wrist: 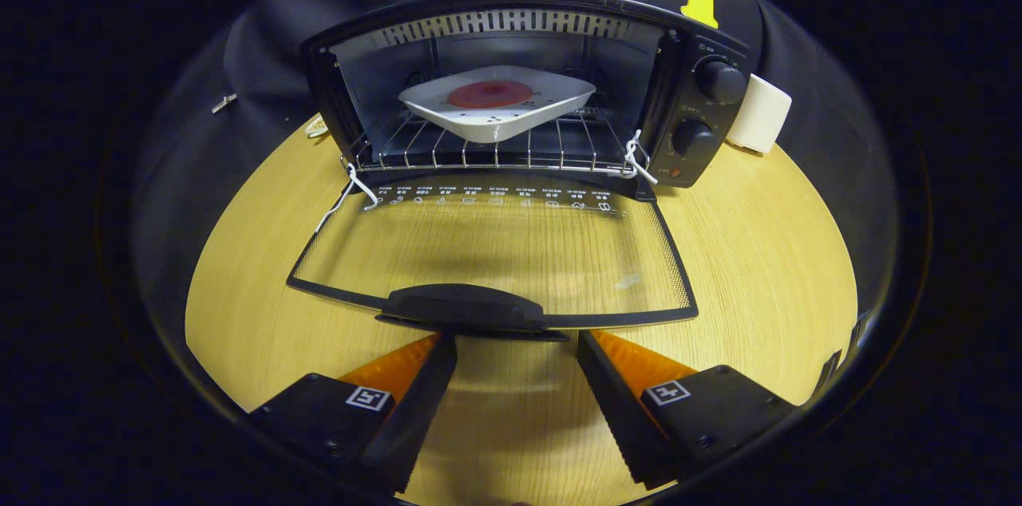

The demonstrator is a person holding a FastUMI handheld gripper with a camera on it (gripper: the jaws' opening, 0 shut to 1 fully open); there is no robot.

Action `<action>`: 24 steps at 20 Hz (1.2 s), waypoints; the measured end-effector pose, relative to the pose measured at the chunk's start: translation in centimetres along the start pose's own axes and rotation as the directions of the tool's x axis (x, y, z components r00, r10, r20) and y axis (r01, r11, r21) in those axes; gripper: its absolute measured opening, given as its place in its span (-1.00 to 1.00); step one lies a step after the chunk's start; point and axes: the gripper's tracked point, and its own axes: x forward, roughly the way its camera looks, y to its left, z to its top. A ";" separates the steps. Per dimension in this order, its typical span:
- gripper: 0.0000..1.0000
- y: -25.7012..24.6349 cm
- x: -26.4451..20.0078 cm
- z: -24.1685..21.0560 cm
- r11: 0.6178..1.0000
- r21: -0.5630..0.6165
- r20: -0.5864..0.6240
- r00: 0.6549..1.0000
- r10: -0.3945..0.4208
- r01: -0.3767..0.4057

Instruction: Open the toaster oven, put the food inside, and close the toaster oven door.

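You had the gripper [516, 346] spread and empty just short of the door handle [463, 308], food plate [497, 100] already on the rack [487, 151], so closing remained.

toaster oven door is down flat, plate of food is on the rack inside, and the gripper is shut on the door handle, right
Not quite. In the gripper view the gripper is open, its fingers spread apart just short of the door handle. The toaster oven door is down and the plate of food sits on the rack.
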 end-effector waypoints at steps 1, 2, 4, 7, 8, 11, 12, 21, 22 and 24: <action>0.98 0.0 0.0 0.1 1.000 -0.016 0.006 1.000 0.001 -0.001; 0.99 0.0 -0.2 0.3 1.000 -0.031 0.009 1.000 0.004 -0.004; 0.98 0.1 -0.7 0.8 0.998 -0.059 0.021 1.000 0.019 -0.017; 0.98 0.3 -2.2 1.8 0.995 -0.081 0.056 0.996 0.065 -0.060; 0.98 0.3 -2.8 2.2 0.994 -0.086 0.074 0.994 0.081 -0.074; 0.98 0.6 -4.8 4.4 0.989 -0.099 0.135 0.983 0.121 -0.108; 0.98 0.6 -5.5 5.3 0.988 -0.097 0.161 0.978 0.131 -0.117; 0.98 -2.1 -11.4 15.7 0.989 0.023 0.425 0.897 0.123 -0.147; 0.98 -2.8 -12.2 16.2 0.989 0.019 0.451 0.884 0.123 -0.147; 0.98 -4.1 -14.0 17.4 0.990 -0.020 0.499 0.857 0.130 -0.138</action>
